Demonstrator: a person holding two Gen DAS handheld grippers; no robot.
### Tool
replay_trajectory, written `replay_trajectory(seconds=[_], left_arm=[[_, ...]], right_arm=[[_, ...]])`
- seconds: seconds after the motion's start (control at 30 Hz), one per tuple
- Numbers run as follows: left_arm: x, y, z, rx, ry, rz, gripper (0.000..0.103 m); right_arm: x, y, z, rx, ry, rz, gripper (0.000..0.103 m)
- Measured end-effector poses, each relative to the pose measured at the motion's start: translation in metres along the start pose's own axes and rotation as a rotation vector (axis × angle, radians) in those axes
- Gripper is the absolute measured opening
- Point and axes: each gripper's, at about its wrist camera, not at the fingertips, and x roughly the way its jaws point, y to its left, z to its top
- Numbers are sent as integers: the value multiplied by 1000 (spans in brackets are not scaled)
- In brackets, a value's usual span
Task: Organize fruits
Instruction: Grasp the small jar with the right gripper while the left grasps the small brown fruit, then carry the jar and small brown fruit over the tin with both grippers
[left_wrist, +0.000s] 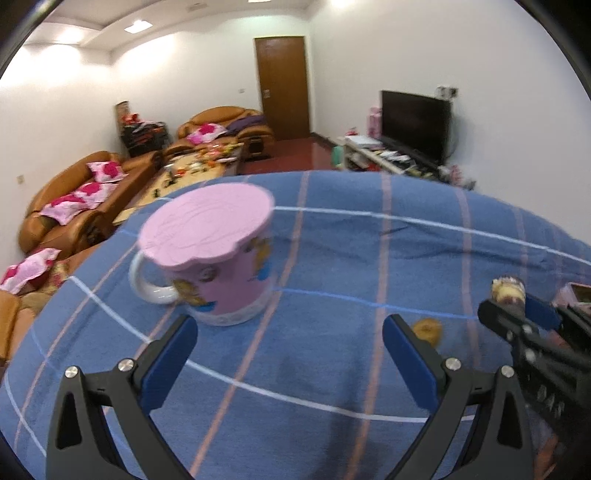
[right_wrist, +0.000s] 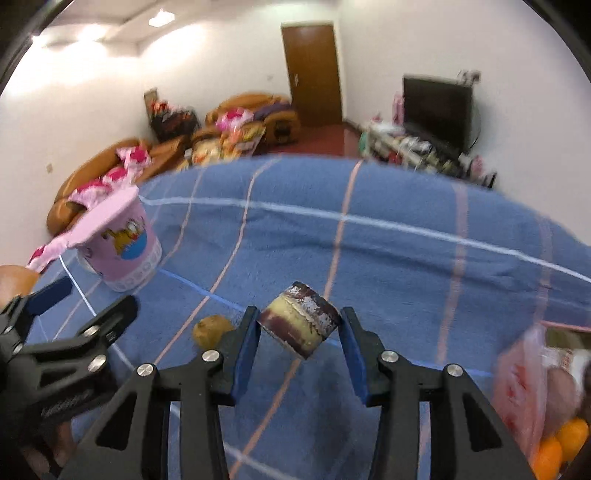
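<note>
My right gripper (right_wrist: 298, 330) is shut on a short chunk of purple-skinned, yellow-fleshed sugarcane (right_wrist: 300, 325) and holds it above the blue checked cloth (right_wrist: 388, 258); it also shows at the right of the left wrist view (left_wrist: 509, 291). A small brown round fruit (right_wrist: 212, 330) lies on the cloth just left of it, and shows beside my left gripper's right finger (left_wrist: 427, 329). My left gripper (left_wrist: 290, 332) is open and empty, just in front of a pink cartoon mug (left_wrist: 218, 254) with a pink lid.
A pink plastic bag (right_wrist: 524, 373) with oranges (right_wrist: 561, 443) lies at the right edge of the right wrist view. The mug (right_wrist: 122, 243) stands at the cloth's left side. Beyond the table are sofas, a coffee table, a door and a TV.
</note>
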Motion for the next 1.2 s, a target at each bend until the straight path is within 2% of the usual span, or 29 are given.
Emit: replay_trajectory(seconds=[0.1, 0.23, 0.4, 0.47, 0.5, 0.6, 0.73, 0.87, 1.0, 1.1, 1.2], left_arm=[[-1, -15, 2, 30, -1, -83, 100], [15, -35, 5, 61, 79, -146, 78], [40, -60, 8, 70, 158, -187, 75], [48, -70, 6, 101, 202, -194, 64], [49, -72, 6, 106, 205, -188, 64], [50, -72, 9, 99, 202, -189, 55], [48, -66, 10, 74, 193, -203, 28], [44, -60, 7, 57, 190, -217, 28], [32, -58, 1, 66, 157, -181, 28], [14, -51, -1, 55, 74, -191, 28], [-8, -40, -5, 26, -27, -253, 28]], right_arm=[[-29, -2, -14, 17, -70, -59, 46], [-55, -16, -30, 94, -108, -112, 46], [-68, -29, -38, 146, -124, -116, 46], [-69, -30, -40, 151, -124, -116, 46], [-67, -30, -40, 151, -117, -113, 46], [-64, -30, -39, 152, -100, -106, 46], [-61, -31, -39, 151, -90, -106, 46], [-62, -29, -37, 137, -105, -119, 46], [-69, -22, -40, 110, -141, -139, 46], [-74, -17, -41, 88, -165, -151, 46], [-84, -15, -46, 79, -217, -169, 46]])
